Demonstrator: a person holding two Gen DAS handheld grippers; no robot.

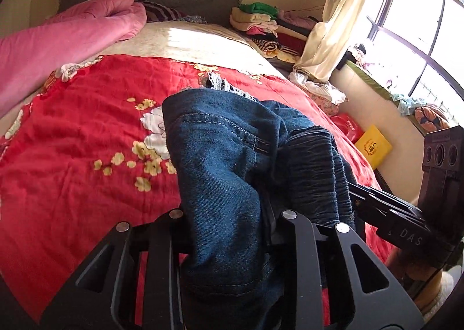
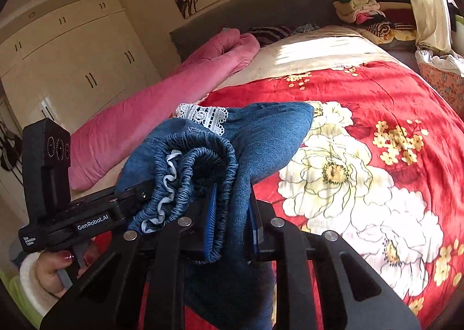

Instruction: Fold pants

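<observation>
Both grippers were clamped on the pants [image 1: 229,161], which hung bunched between them above the near part of the bed. Seen from its own wrist camera, the left gripper [image 1: 232,231] had denim pinched between its closed fingers, the fabric spilling over and down in front of the lens. At the right of that view the right gripper [image 1: 385,208] reached in from the side, its tip buried in the gathered waistband.

From the right wrist camera, the right gripper [image 2: 232,228] was shut on the elastic waistband [image 2: 200,167], with a blue pad showing against the cloth. A strip of white lace trim [image 2: 203,116] lay at the far edge of the bundle. The left gripper [image 2: 95,214] came in from the left, held by a hand [image 2: 58,269] with painted nails.

Under the pants lay a red floral quilt [image 2: 377,115]. A pink duvet [image 2: 174,80] was rolled along the far left side, and a stack of folded clothes [image 1: 261,19] sat at the far right by the curtain [image 1: 333,25].
</observation>
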